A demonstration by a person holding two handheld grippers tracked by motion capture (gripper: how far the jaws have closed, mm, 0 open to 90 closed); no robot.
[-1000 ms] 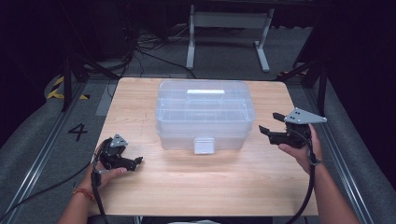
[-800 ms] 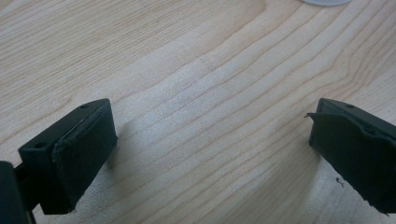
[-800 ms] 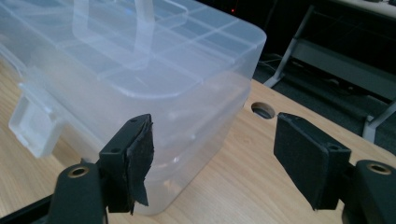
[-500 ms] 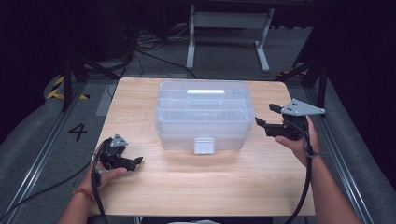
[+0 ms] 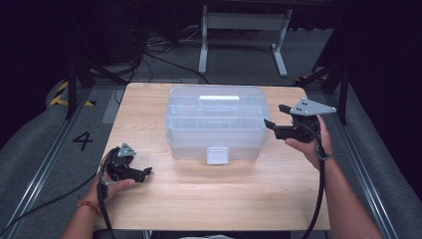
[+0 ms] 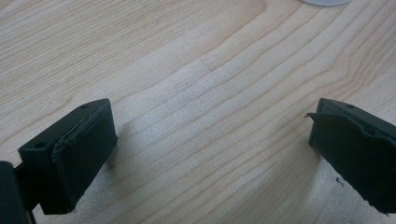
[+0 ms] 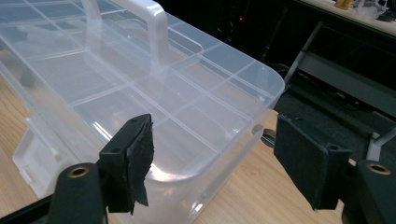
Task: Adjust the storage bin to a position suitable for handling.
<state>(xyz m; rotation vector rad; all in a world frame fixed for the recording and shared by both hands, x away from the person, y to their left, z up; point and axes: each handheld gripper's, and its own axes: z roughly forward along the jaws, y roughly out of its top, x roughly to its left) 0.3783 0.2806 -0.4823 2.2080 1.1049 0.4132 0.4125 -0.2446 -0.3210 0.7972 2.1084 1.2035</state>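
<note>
While the left gripper (image 5: 144, 173) is rested on the table (image 5: 209, 199) with jaws spread, the clear storage box (image 5: 215, 121) is faced just ahead of the right gripper (image 5: 274, 116), held unclenched with nothing grasped.

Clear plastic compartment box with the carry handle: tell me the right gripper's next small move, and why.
Probably ease the right gripper a little further in toward the right end of the clear plastic compartment box. Its jaws stand open with nothing between them, just short of the box's end wall and lid rim, while the left gripper rests open on the pale wooden table.
</note>
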